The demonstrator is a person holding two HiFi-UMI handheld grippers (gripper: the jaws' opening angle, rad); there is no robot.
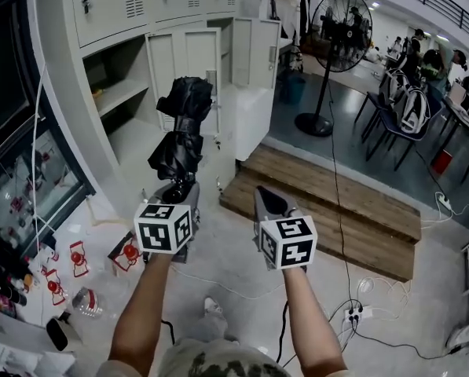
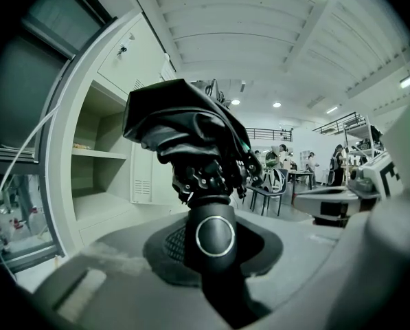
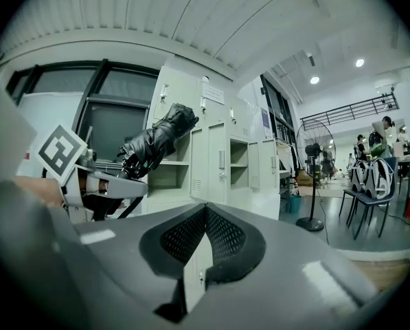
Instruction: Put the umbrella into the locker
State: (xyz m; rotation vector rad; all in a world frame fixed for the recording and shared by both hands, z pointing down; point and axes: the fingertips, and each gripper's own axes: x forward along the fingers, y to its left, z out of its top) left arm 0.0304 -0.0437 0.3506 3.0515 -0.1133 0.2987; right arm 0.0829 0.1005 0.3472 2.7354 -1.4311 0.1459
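Left hand-held gripper [image 1: 180,190] clamped on umbrella [image 1: 185,126] handle; right hand-held gripper [image 1: 268,198] jaws together, empty

floor [image 1: 242,261] | on it: wooden platform [image 1: 328,210], standing fan [image 1: 341,20], power strip [image 1: 353,314]

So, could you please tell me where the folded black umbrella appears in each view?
Head view: umbrella centre-left, standing up from the left gripper.
Left gripper view: umbrella at centre, handle gripped between the jaws.
Right gripper view: umbrella upper left, tilted.
Shared landmark: the open locker with a shelf.
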